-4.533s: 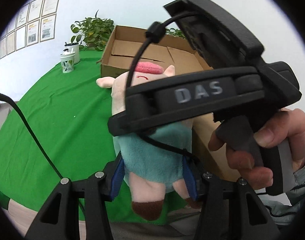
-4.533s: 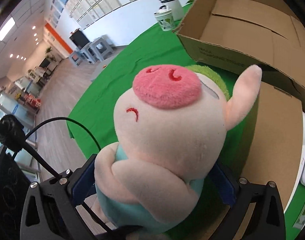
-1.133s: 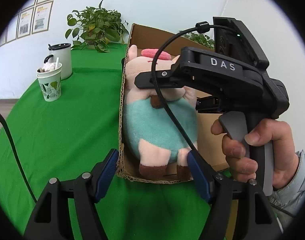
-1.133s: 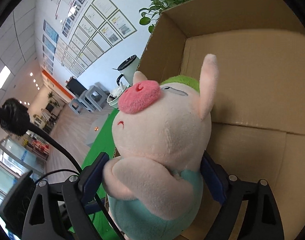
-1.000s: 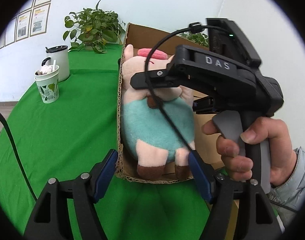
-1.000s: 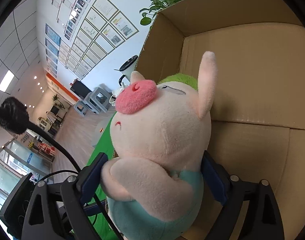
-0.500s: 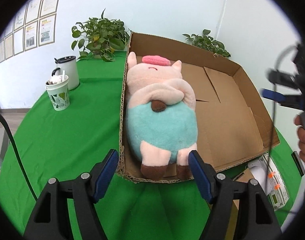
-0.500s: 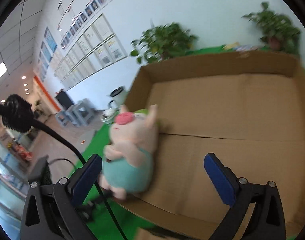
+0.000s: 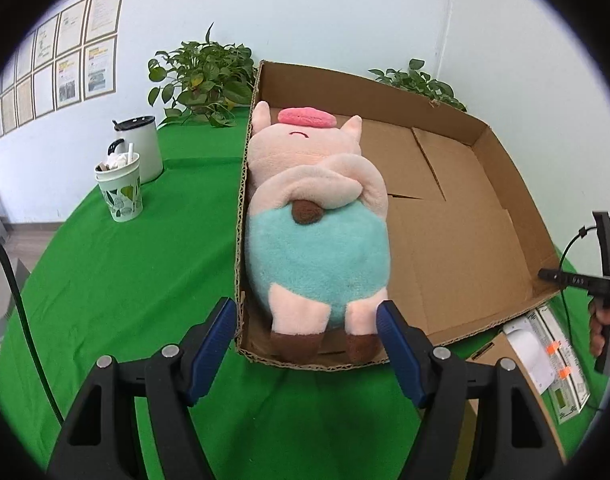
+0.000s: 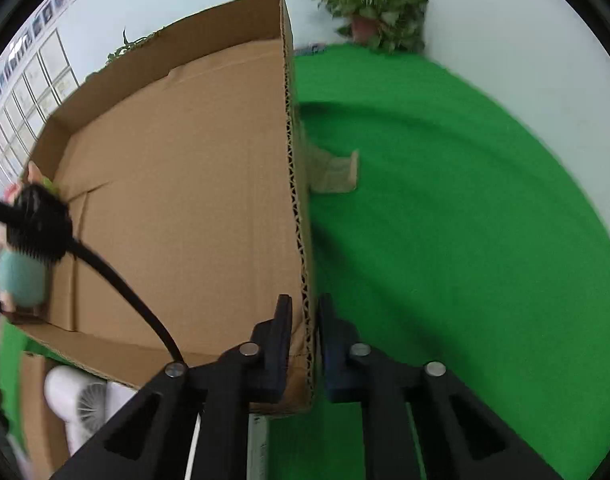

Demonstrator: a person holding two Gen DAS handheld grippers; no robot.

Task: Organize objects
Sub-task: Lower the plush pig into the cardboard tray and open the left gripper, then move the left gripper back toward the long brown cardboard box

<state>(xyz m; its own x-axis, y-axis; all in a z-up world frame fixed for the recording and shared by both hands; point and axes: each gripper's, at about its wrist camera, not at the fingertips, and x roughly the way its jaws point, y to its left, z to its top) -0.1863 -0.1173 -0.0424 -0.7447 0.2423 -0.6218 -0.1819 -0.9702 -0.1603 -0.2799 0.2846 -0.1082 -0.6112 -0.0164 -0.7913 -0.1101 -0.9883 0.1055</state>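
My left gripper (image 9: 307, 328) has its 2 blue fingers (image 9: 211, 338) spread wide, and they hold nothing. They hang just in front of the near edge of the cardboard box (image 9: 457, 216). The pig toy (image 9: 317, 232) lies on its back inside the box, pushed up against the left wall. Its pink snout points to the far wall and its brown feet point at me. It wears a blue-green top. The rest of the box floor is bare cardboard. The box sits on the green worktop (image 9: 117, 280). A paper cup (image 9: 120, 188) and a white mug (image 9: 141, 148) stand to the left of the box, well apart from it. A leafy plant (image 9: 203, 76) stands behind them, by the far left corner of the box. My right gripper (image 10: 305, 344) has its fingers close together, pinching the right wall of the box (image 10: 301, 240) near the front corner, with 1 finger inside and 1 outside. From that side the toy (image 10: 19, 276) is far off at the other end of the box.
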